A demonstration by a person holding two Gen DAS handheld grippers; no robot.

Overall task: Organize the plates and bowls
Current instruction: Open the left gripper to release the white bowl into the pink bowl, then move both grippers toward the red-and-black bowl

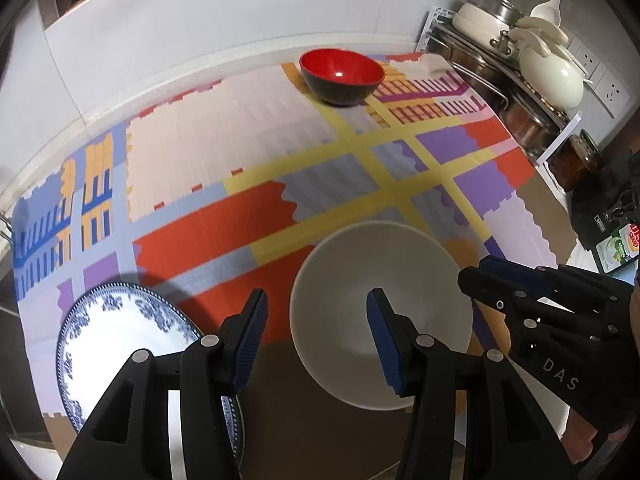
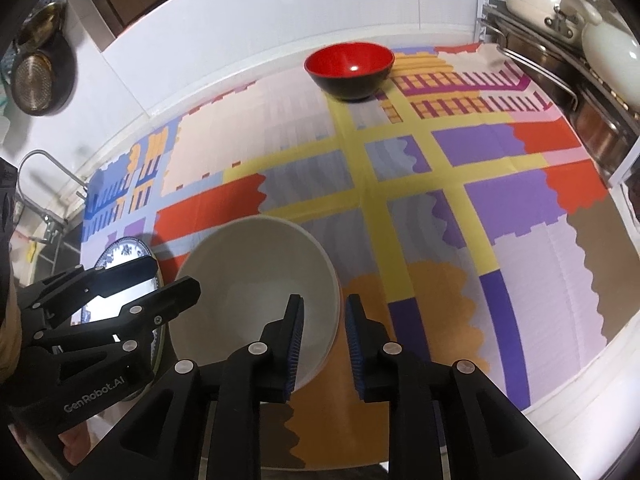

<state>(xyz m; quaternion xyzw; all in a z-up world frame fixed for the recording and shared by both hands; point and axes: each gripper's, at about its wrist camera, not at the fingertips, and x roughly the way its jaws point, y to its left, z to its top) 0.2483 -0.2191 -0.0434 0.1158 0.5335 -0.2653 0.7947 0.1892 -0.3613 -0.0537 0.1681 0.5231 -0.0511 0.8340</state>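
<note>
At front edge of counter, white bowl [image 2: 256,292] w/ rim between both grippers' parted jaws: left gripper [image 1: 318,330], right gripper [image 2: 323,340], neither gripping. Could tip if bumped.

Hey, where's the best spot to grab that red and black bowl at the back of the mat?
Probably the rim of the red bowl: it stands upright and open, alone. Come from above on its near side, one finger inside, one outside; the rounded wall would likely slip.
</note>
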